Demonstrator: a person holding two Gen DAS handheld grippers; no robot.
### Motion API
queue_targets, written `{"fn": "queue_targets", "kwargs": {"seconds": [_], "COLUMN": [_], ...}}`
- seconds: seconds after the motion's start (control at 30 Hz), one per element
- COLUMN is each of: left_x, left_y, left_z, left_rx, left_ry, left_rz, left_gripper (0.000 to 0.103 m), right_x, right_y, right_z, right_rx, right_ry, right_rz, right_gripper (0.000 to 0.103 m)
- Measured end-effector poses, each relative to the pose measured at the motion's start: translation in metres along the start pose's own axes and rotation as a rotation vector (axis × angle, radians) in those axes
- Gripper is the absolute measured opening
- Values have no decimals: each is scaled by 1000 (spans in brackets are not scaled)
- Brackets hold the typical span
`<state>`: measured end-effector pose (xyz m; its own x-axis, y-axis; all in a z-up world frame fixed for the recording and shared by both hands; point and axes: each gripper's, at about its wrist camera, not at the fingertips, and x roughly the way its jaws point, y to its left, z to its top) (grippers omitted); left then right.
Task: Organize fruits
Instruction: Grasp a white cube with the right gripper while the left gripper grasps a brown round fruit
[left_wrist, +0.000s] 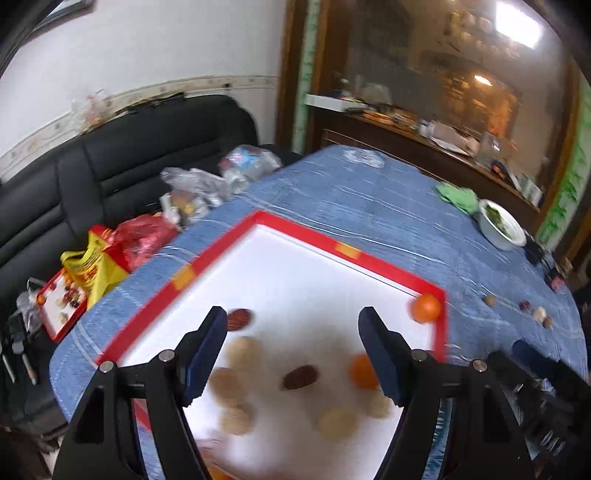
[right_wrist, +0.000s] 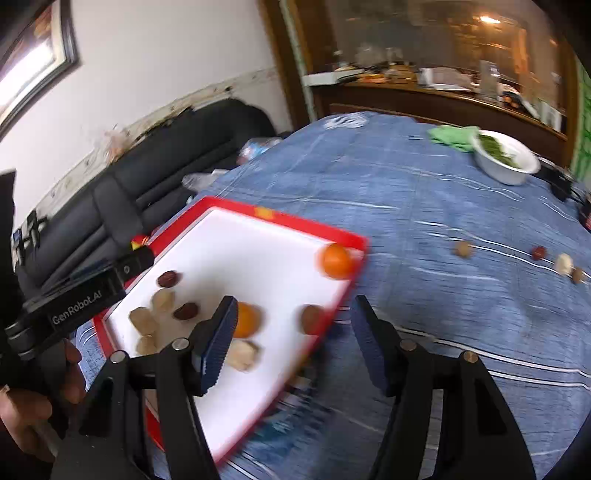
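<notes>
Right wrist view: most fruit already sits in the red-rimmed tray (right_wrist: 255, 212), a few small pieces (right_wrist: 563, 263) left on the blue tablecloth (right_wrist: 424, 192); left gripper (left_wrist: 293, 350) and right gripper (right_wrist: 291, 347) both gape empty.

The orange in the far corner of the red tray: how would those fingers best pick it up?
Grip the orange across its round middle, coming down from above and from the tray's open inner side. The red tray rim hems it in on two sides, so one finger should slip between fruit and rim. Both grippers look open and empty.
</notes>
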<state>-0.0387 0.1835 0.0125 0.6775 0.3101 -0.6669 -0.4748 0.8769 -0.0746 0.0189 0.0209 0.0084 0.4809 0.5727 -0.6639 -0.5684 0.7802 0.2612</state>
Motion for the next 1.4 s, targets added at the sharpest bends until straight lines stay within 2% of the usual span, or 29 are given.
{"fn": "queue_targets", "kwargs": {"seconds": [0.2, 0.33, 0.53, 0.73, 0.9, 1.0, 1.03, 1.07, 1.13, 1.33, 1.4], "left_x": [4, 11, 31, 56, 71, 83, 86, 90, 97, 114, 120], "left_y": [-61, -97, -149, -186, -200, -209, -212, -216, -222, -239, -243], "left_z": [-4, -5, -6, -2, 2, 2, 2, 2, 2, -3, -4], "left_rx": [115, 174, 258, 282, 288, 291, 292, 296, 308, 344, 350], "left_ry": [37, 62, 99, 141, 154, 170, 170, 174, 178, 200, 212], "left_rz": [-97, -147, -182, -216, -223, -225, -224, -223, -221, -222, -220], "left_gripper": [73, 73, 73, 73, 73, 73, 73, 73, 73, 72, 62], "right_x": [-36, -47, -45, -23, 0, 15, 18, 18, 15, 6, -2], "right_y": [-94, -167, -231, -257, -273, -279, -278, -279, -282, -281, -284], "right_z": [-9, -11, -1, 16, 28, 33, 34, 35, 37, 29, 26], "right_rx": [117, 194, 176, 105, 73, 47, 26, 27, 61, 93, 128], "right_ry": [-45, -38, -24, 13, 39, 65, 72, 70, 69, 50, 27], "right_rz": [-158, -288, -388, -414, -431, -447, -475, -474, -448, -426, -399], "right_gripper": [64, 64, 64, 59, 57, 51, 43, 33, 19, 19, 19]}}
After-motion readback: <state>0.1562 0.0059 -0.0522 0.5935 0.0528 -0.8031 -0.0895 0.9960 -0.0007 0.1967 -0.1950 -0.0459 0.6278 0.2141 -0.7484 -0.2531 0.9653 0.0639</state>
